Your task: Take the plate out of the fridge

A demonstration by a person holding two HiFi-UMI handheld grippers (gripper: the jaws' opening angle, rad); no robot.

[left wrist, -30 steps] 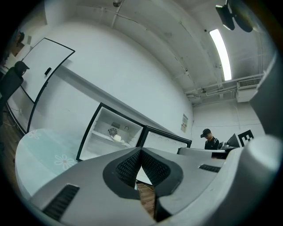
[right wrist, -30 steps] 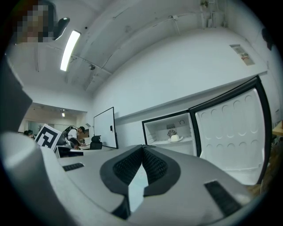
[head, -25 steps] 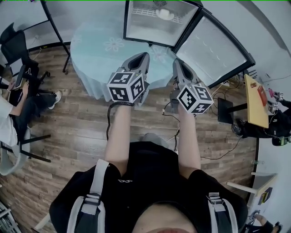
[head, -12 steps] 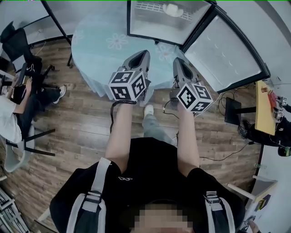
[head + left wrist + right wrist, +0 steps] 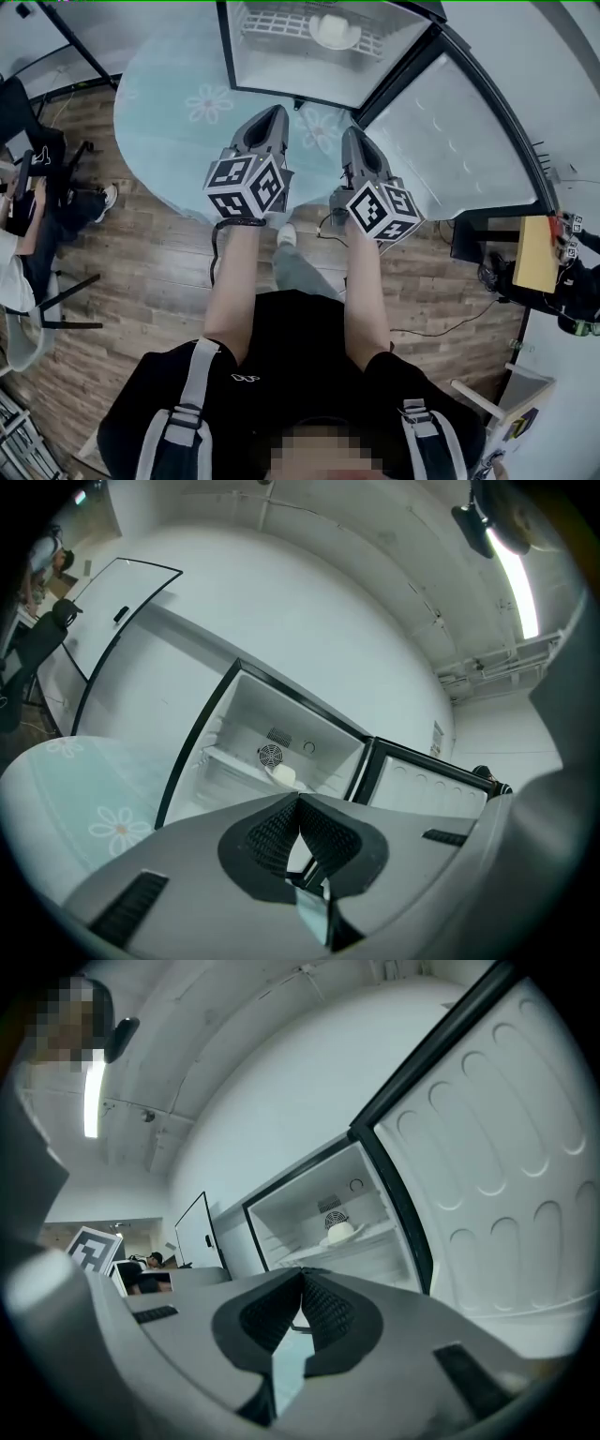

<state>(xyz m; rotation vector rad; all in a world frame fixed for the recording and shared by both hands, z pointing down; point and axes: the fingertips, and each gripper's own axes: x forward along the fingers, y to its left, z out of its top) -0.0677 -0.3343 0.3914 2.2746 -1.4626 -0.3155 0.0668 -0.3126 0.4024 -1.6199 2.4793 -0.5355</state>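
Note:
The small fridge (image 5: 281,56) stands open on the far side of the round table. A white plate (image 5: 333,31) with a pale rounded item on it rests on the wire shelf inside. In the left gripper view the plate (image 5: 281,775) sits by the fan grille, and in the right gripper view the plate (image 5: 339,1232) lies on the same shelf. My left gripper (image 5: 272,112) and right gripper (image 5: 352,136) hover side by side over the table's near edge, short of the fridge. Both point at it, shut and holding nothing; the left gripper's (image 5: 298,799) and right gripper's (image 5: 302,1274) pads meet.
The fridge door (image 5: 450,141) swings wide to the right. The table (image 5: 178,103) wears a light blue cloth with daisy prints. A seated person (image 5: 19,253) and chairs are at the left. A wooden desk (image 5: 534,253) and floor cables (image 5: 441,328) lie at the right.
The view has moved closer to the fridge, which now shows more of its inside. Both grippers have advanced over the table edge, still shut.

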